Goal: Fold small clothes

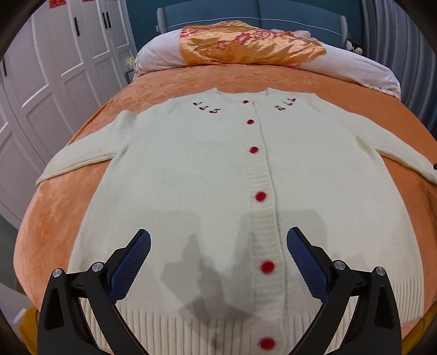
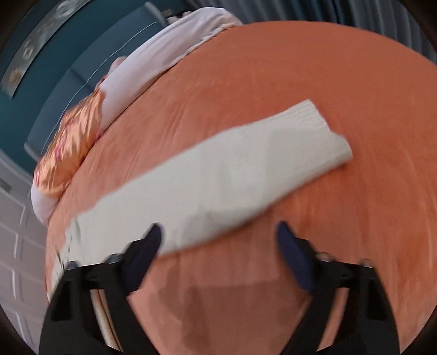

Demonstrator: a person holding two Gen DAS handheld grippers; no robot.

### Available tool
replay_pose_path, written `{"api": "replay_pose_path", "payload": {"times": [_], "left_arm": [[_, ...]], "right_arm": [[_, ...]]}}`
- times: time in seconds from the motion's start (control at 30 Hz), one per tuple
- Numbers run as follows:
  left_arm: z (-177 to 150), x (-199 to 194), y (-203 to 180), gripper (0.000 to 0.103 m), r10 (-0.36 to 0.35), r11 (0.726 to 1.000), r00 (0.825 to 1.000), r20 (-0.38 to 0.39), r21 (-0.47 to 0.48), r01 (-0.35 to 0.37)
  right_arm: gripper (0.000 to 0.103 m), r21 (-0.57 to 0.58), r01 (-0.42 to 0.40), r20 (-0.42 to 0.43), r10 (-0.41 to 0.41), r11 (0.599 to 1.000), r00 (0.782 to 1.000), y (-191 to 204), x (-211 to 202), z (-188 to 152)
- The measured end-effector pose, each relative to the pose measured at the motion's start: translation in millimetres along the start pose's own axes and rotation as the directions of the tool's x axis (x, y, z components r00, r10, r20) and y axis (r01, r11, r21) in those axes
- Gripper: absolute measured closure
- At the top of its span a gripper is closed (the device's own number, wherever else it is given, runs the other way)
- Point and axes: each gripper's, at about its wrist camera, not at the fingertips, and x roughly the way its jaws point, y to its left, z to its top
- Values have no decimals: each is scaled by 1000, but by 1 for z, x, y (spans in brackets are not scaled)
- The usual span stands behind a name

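A cream knit cardigan (image 1: 191,174) with red buttons and small cherry embroidery lies flat, front up, on the orange bedspread (image 1: 54,226), both sleeves spread out. My left gripper (image 1: 218,243) is open and empty, hovering above the lower front of the cardigan near its ribbed hem. In the blurred right wrist view, my right gripper (image 2: 218,234) is open and empty over the bedspread (image 2: 327,109), just below the cardigan's right sleeve (image 2: 232,174), whose ribbed cuff points up and right.
A white pillow (image 1: 363,68) and an orange floral satin cloth (image 1: 245,46) lie at the head of the bed against a blue headboard (image 1: 245,13). White wardrobe doors (image 1: 41,82) stand to the left. The bed edge drops off on the left.
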Motion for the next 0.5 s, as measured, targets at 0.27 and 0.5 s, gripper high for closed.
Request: {"api": "replay_pose_path", "payload": {"times": [0.27,0.5], "left_arm": [[18,18,22,16,9,1000,1000,16,-23,-9],[39,28,60,17,10,991,999,34,-133,-5]], "right_arm": [[94,-125,-25,62,32,992,998,69,9,18],[95,-502,-382,-43,419,776,907,294,-42,-58]]}}
